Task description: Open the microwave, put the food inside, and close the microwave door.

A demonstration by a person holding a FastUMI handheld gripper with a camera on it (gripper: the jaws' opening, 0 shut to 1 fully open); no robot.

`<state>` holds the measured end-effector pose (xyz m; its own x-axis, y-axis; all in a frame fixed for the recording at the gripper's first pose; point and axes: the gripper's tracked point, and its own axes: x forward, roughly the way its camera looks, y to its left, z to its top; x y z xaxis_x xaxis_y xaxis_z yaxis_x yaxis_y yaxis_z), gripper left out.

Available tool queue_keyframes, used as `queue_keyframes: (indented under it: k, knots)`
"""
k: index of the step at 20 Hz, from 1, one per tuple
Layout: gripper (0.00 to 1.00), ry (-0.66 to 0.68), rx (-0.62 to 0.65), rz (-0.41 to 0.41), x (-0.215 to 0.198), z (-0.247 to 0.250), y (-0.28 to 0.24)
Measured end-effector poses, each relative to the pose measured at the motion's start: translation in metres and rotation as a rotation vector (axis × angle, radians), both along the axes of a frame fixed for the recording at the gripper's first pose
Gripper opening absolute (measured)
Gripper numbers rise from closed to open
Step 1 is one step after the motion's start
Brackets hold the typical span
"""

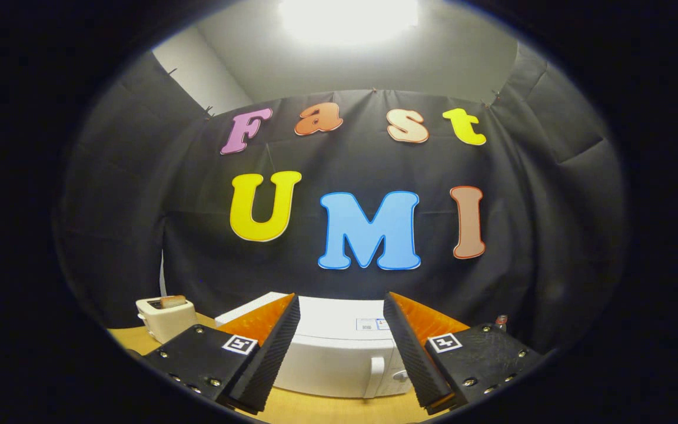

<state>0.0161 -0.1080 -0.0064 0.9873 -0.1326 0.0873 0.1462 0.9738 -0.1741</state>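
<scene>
A light wooden table [327,409] carries a white microwave [339,359], door shut, standing just ahead of the hand-held gripper [342,315], whose fingers are spread wide with nothing between them. A white toaster [165,318] with a slice of bread [172,301] in its slot stands on the table off the left finger.

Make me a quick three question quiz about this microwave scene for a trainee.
1. True or false: the microwave door is shut.
2. What stands on the table beside the microwave, beyond the tongs' left finger? A) kettle B) toaster C) bowl
3. Fill in: the tongs are ____, holding nothing.

Key: 1 true; 2 B; 3 open.
</scene>
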Motion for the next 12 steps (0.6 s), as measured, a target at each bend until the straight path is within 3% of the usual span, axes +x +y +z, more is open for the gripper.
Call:
queue_keyframes:
  k: [11,12]
  knots:
    - [0.90,0.085,0.072,-0.003,0.033,-0.121,-0.064]
    - [0.82,0.085,0.066,-0.012,0.034,-0.128,-0.067]
